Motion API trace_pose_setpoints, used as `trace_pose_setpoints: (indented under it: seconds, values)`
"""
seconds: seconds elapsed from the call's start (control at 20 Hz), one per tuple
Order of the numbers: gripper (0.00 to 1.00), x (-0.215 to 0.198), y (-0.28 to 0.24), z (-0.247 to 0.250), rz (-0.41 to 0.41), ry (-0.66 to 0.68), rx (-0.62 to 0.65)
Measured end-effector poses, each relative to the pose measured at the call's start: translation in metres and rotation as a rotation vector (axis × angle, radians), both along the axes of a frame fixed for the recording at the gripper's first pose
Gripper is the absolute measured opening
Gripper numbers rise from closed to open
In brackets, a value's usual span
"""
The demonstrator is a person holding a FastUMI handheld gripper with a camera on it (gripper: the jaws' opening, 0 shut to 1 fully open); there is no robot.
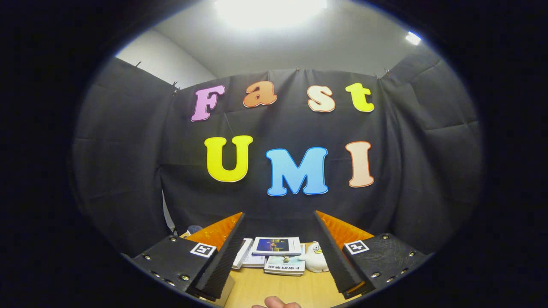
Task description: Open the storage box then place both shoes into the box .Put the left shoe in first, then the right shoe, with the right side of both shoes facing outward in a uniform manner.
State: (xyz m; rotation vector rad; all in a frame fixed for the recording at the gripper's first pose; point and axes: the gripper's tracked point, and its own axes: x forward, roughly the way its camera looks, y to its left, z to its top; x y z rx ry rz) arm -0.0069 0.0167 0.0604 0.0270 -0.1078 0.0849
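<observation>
I have the tool point(278, 252) held level with its fingers wide apart, gripping nothing. Beyond them, books point(276, 252) and a plush toy point(316, 258) sit on the counter point(274, 288) (box and shoes unseen); I judge nothing started.

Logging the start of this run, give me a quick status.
Gripper open, fingers spread, holding nothing. Books and a small plush toy on the wooden table beyond the fingers. A fingertip at the table's near edge.
</observation>
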Motion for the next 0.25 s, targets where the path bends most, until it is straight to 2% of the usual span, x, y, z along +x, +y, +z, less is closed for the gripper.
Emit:
trace_pose_setpoints:
  seconds: [0.25]
  values:
    - [0.94, 0.003, -0.015, -0.003, -0.021, -0.030, 0.001]
